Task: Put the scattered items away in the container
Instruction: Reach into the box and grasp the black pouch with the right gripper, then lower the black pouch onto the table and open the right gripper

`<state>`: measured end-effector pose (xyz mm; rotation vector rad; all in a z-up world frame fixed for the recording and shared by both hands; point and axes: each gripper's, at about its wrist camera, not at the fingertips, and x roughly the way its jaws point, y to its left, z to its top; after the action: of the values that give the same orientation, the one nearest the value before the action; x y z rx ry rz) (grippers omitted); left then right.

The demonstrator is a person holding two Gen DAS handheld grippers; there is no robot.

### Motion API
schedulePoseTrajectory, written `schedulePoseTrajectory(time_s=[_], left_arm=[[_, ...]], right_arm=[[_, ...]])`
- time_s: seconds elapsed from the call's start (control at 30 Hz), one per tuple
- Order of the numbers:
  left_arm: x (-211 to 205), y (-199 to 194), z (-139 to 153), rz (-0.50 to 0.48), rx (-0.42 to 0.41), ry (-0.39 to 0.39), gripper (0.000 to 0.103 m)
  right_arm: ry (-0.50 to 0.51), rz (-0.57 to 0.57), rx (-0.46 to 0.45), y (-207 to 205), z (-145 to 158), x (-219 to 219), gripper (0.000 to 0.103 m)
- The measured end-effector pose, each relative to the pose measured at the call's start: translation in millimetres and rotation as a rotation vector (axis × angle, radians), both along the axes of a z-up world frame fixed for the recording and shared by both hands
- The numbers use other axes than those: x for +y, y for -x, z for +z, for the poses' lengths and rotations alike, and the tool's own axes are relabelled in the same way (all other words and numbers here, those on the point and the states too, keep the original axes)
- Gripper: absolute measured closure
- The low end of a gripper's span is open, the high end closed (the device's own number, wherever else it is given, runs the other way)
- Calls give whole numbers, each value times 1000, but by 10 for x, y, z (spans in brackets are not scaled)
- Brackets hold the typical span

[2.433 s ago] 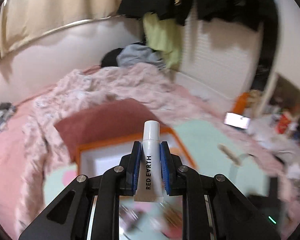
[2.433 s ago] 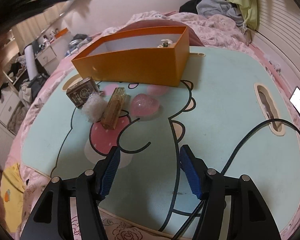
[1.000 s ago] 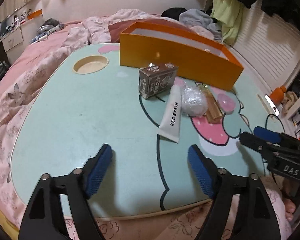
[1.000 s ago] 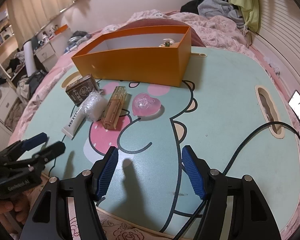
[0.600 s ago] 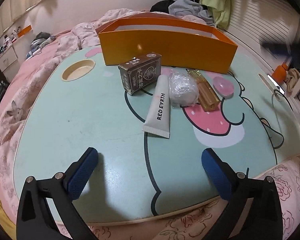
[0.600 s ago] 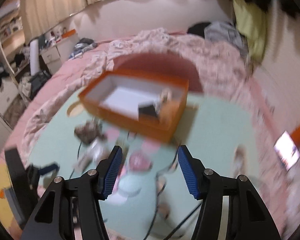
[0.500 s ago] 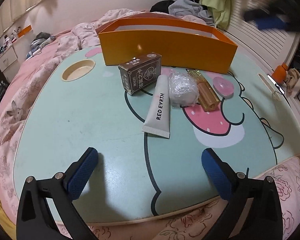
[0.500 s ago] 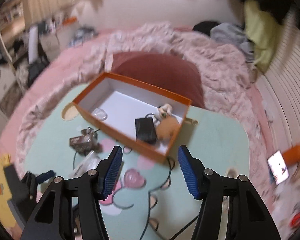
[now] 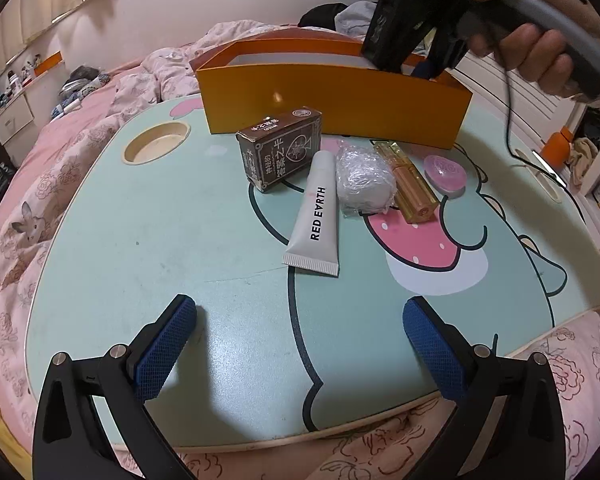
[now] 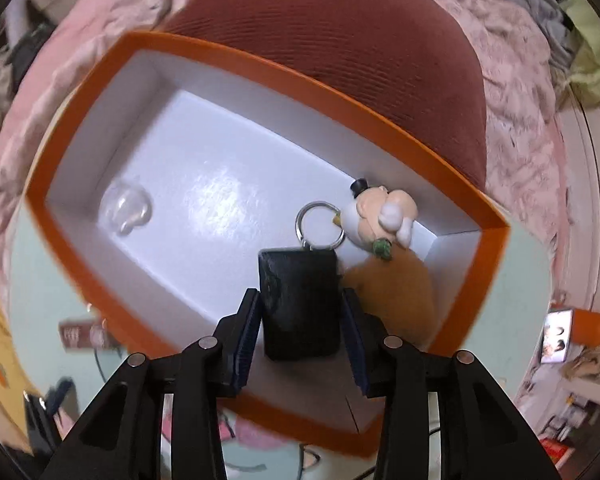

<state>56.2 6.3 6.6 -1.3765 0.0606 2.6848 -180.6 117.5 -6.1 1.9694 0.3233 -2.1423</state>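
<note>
Orange box (image 9: pixel 332 96) is sitting at the table's (image 9: pixel 180 240) far edge. I'm reaching my right gripper (image 10: pixel 300 334) down into it, jaws pinching a black case (image 10: pixel 299 304). I'm hovering my left gripper (image 9: pixel 300 344) spread wide before the tube (image 9: pixel 316 216).

The left wrist view sits low at the near edge of the table (image 9: pixel 148 240), facing across it toward the orange box (image 9: pixel 336 108) at the far side, well apart from it. The right wrist view looks steeply down into the same box (image 10: pixel 440 168) from close above. Both views share the box and the card pack (image 9: pixel 281 153) (image 10: pixel 85 334); the left one also catches the right gripper (image 9: pixel 404 44) over the box.
</note>
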Motion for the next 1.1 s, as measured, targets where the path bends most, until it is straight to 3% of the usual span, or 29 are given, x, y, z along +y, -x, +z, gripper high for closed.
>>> schedulePoseTrajectory(time_s=[0.1, 0.27, 0.47, 0.6, 0.7, 0.77, 0.87, 0.93, 1.1], left_arm=[[-2, 1, -2, 0, 0, 0, 0], [-4, 6, -4, -1, 2, 0, 0], [-8, 9, -8, -1, 2, 0, 0], [-9, 10, -9, 0, 2, 0, 0], [-9, 11, -8, -1, 2, 0, 0], [-8, 11, -8, 0, 2, 0, 0], [-6, 10, -7, 0, 2, 0, 0], [-9, 12, -6, 0, 2, 0, 0], [-9, 12, -5, 0, 2, 0, 0]], right_arm=[[106, -41, -70, 58, -81, 81, 65], [159, -99, -11, -7, -1, 201, 65], [328, -168, 307, -472, 744, 498, 65], [444, -123, 400, -1061, 1072, 665, 65], [469, -94, 375, -1469, 965, 674, 65], [434, -83, 348, -1625, 773, 645, 65], [352, -112, 315, -1736, 405, 680, 65], [372, -142, 286, -1707, 270, 727, 65], [311, -201, 337, -1735, 194, 727, 63]])
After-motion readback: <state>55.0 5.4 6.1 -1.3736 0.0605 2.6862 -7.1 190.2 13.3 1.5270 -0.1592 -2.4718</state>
